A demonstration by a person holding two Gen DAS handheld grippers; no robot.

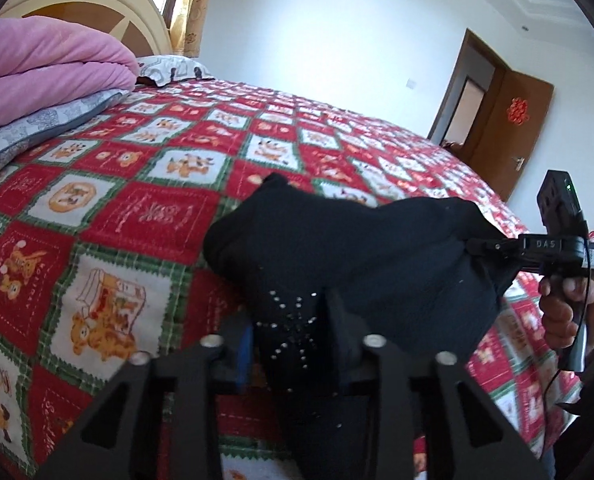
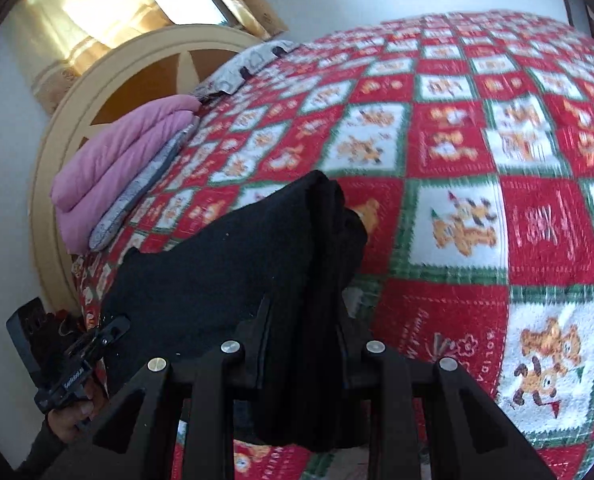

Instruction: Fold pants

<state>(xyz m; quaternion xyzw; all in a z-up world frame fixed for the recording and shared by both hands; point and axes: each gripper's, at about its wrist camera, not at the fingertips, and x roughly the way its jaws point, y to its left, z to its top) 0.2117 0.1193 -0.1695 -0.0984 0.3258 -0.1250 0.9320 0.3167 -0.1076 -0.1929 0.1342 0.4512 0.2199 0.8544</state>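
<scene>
At far left in the left wrist view, a folded pink quilt (image 1: 45,64) stacked on a grey patterned pillow (image 1: 37,132), both at the head of the bed against a cream and brown headboard (image 1: 97,0). Spread across the middle, a red, white and green checked bedspread (image 1: 145,208) printed with cartoon dogs. Low in the centre, the left gripper (image 1: 293,344) closed tight on a bunched edge of the black pants (image 1: 337,248), a patch of small silver studs showing on the cloth between the fingers. Stretched rightwards from there, the pants held up off the bedspread in a dark sagging band. At right, the right gripper (image 1: 481,246) pinched shut on the far edge of the same cloth, with a bare hand (image 1: 565,308) wrapped round its handle. Behind that, a brown door (image 1: 513,128) standing open with a red paper ornament (image 1: 517,110) on it. In the right wrist view, the left gripper (image 2: 113,328) at lower left clamped on the pants (image 2: 217,264), the right gripper (image 2: 301,332) at centre closed on several gathered layers of the cloth, and bedspread (image 2: 497,160) filling the right side
</scene>
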